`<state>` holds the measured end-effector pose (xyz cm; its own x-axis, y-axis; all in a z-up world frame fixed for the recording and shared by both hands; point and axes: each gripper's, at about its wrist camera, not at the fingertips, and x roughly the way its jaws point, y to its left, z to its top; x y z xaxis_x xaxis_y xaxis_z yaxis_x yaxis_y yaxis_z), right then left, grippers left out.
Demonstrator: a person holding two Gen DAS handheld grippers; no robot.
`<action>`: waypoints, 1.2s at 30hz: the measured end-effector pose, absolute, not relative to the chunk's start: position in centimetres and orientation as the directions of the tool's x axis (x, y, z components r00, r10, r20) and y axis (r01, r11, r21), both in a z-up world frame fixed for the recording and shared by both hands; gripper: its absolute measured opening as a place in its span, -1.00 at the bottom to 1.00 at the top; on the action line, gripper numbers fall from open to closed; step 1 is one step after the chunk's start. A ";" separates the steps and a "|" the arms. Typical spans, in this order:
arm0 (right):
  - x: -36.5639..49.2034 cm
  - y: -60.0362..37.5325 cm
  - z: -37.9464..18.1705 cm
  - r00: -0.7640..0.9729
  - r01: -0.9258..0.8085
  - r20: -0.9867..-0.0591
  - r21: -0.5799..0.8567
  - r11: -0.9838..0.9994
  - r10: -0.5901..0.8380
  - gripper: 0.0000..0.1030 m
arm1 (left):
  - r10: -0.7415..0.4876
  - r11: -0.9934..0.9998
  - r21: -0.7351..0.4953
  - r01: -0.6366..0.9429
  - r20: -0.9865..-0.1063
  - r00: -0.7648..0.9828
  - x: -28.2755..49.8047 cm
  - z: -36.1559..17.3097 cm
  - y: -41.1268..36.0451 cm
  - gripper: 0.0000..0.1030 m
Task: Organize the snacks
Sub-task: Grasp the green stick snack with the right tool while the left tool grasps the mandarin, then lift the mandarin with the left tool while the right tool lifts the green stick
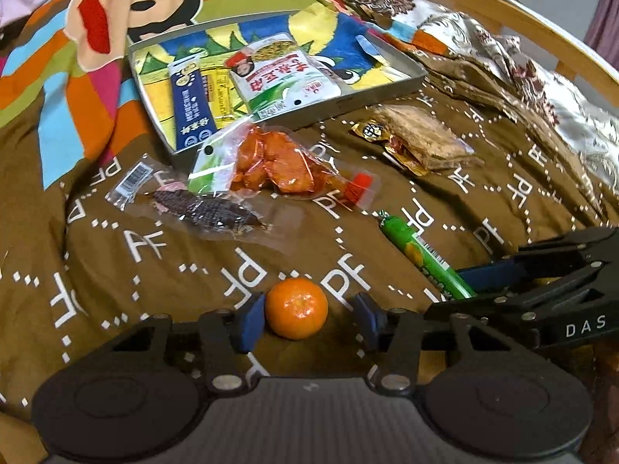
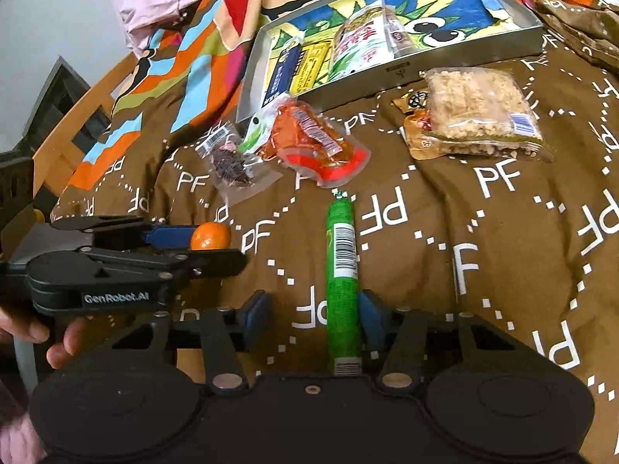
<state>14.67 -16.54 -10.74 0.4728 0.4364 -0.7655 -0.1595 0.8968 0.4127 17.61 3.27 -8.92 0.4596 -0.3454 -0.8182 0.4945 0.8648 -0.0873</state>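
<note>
On the brown bedspread [image 1: 162, 270] printed with white "PF" letters, we find the snacks spread out in front of a metal tray [image 1: 387, 94]. We note our left gripper [image 1: 305, 319] released, its blue pads [image 1: 251, 319] standing either side of a small orange [image 1: 297, 306]; the left pad sits just beside the fruit, the right pad apart from it. The orange rests on the bedspread.

We note our right gripper [image 2: 315, 315] likewise spread wide, with a green sausage stick [image 2: 342, 282] lying lengthwise between its fingers. The stick lies against the right pad [image 2: 373, 321], well clear of the left one; we cannot tell whether there is real contact.

Inside the tray we record a white and green packet [image 1: 286, 77], a blue packet [image 1: 191, 106] and a yellow one [image 1: 220, 94]. Just outside its near rim lies a clear pouch of orange-red pieces [image 1: 282, 162], partly overlapping a clear pouch holding a dark dried piece [image 1: 205, 208]. Further right we log a wrapped puffed-grain bar [image 2: 479, 110] resting on a small golden sachet [image 2: 418, 131]. A colourful cartoon monkey quilt [image 1: 127, 7] lies beyond the tray.
</note>
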 end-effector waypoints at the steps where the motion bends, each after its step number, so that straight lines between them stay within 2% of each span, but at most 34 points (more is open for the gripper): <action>1: 14.7 -16.5 -10.7 0.472 -0.159 -0.769 0.407 0.900 0.431 0.03 | -0.342 0.866 -0.082 0.494 -0.818 0.462 17.6 -9.0 3.1 0.05; 4: 14.8 -16.6 -10.8 0.472 -0.145 -0.774 0.404 0.903 0.422 -0.07 | -0.340 0.871 -0.087 0.484 -0.817 0.466 17.7 -9.1 3.1 -0.01; 6: 14.7 -16.7 -10.8 0.473 -0.141 -0.774 0.405 0.903 0.421 -0.12 | -0.339 0.873 -0.087 0.480 -0.815 0.469 17.7 -9.1 3.0 -0.12; 10: 14.6 -16.6 -10.8 0.474 -0.145 -0.777 0.396 0.907 0.415 -0.35 | -0.338 0.874 -0.086 0.479 -0.814 0.472 17.6 -8.9 2.9 -0.27; 15: 14.2 -16.2 -10.5 0.486 -0.173 -0.784 0.347 0.922 0.386 -0.56 | -0.332 0.874 -0.075 0.479 -0.814 0.477 17.2 -8.9 2.3 -0.28; 19: 14.0 -15.5 -10.6 0.507 -0.205 -0.799 0.252 0.946 0.323 -0.60 | -0.334 0.876 -0.079 0.476 -0.811 0.480 16.5 -8.8 1.6 -0.28; 29: 13.4 -14.4 -11.0 0.529 -0.257 -0.804 0.154 0.954 0.272 -0.59 | -0.328 0.881 -0.072 0.467 -0.804 0.496 15.5 -8.9 0.6 -0.28; 36: 11.6 -13.2 -11.0 0.572 -0.310 -0.794 0.024 0.950 0.207 -0.59 | -0.315 0.887 -0.062 0.457 -0.805 0.503 14.9 -8.7 0.6 -0.28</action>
<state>11.63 -13.18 -10.97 0.5723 0.2068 -0.7935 -0.3100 0.9504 0.0241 14.88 0.59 -8.72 0.5033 -0.3150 -0.8047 0.4569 0.8874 -0.0615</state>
